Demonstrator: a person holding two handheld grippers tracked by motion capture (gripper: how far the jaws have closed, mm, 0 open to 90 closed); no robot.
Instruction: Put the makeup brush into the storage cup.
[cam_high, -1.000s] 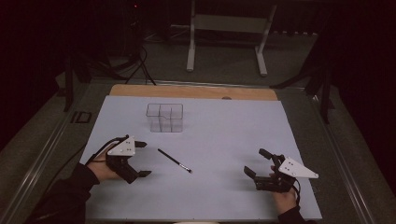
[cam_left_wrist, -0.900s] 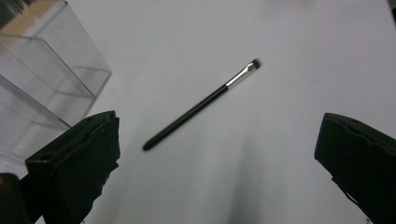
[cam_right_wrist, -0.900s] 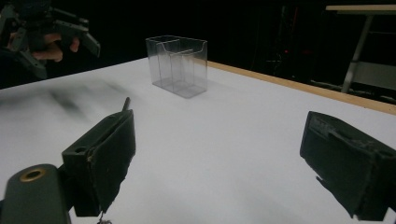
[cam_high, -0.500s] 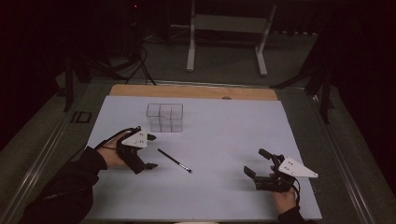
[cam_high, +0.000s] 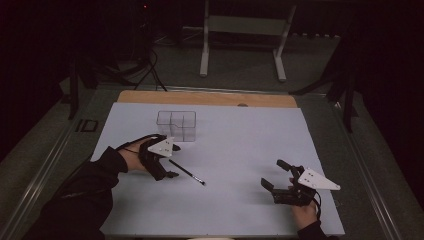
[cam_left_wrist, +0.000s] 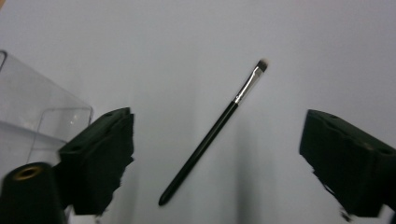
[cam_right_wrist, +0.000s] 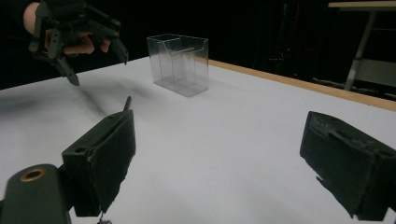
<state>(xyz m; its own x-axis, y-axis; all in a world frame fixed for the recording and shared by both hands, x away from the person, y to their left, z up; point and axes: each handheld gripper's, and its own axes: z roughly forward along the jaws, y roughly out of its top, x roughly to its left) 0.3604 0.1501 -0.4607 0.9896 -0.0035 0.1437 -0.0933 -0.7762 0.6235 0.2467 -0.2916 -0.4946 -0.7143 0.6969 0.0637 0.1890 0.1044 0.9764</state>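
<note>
Makeup brush lies flat on the pale blue table sheet, black handle, bristle tip pointing away from your left gripper. That gripper hangs right over the brush's handle end; its jaws have just been closing but stand spread, brush on the sheet between them, pads not touching it. Clear divided acrylic organizer stands upright just beyond your left hand. Your right gripper sits well apart at the sheet's near right, jaws spread wide, nothing between them.
</note>
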